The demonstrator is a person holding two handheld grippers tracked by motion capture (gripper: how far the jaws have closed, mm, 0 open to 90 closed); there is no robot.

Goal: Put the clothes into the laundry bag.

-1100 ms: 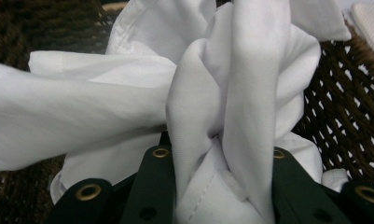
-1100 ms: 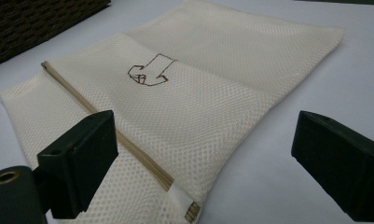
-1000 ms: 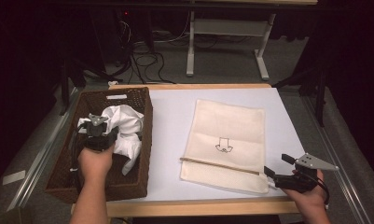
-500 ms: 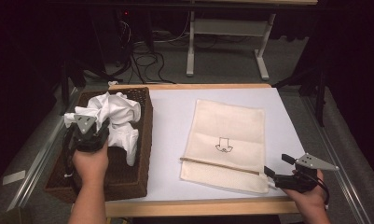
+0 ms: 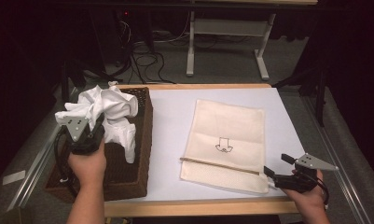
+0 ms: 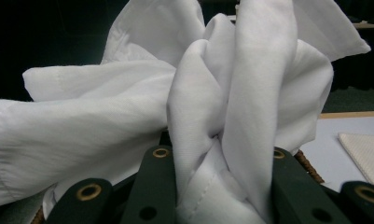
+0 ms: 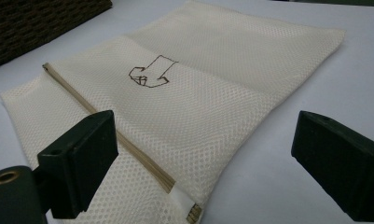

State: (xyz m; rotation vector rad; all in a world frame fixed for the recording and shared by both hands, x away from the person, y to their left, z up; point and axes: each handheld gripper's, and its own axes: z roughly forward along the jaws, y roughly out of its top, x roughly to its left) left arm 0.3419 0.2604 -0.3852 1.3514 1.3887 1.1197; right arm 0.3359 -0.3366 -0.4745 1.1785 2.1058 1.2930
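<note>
So from the high view, the left gripper (image 5: 89, 133) is holding a bunched white cloth (image 5: 105, 109) up over the wicker basket (image 5: 140, 154) at the left of the tabletop (image 5: 168, 140). Most of the cloth is sitting clear above the rim, with a tail hanging down inside. The right gripper (image 5: 273, 175) is hovering at the near corner of the mesh bag (image 5: 226, 135), which is lying flat with its zipper along the near end.

Looking at the left gripper view, the jaws are pinching in on a thick fold of cloth (image 6: 231, 116), gathered and creased between them. It's looking light, floppy and a bit slick, so I'd say a fat bunch like this is holding better than a single edge, which would probably slip out.

Checking the right gripper view, the jaws are standing wide apart with nothing in them, straddling the bag (image 7: 198, 93) corner by the zipper (image 7: 128, 144). The mesh is thin and limp, so that stiffer zipper seam is looking like the spot to grab.
</note>
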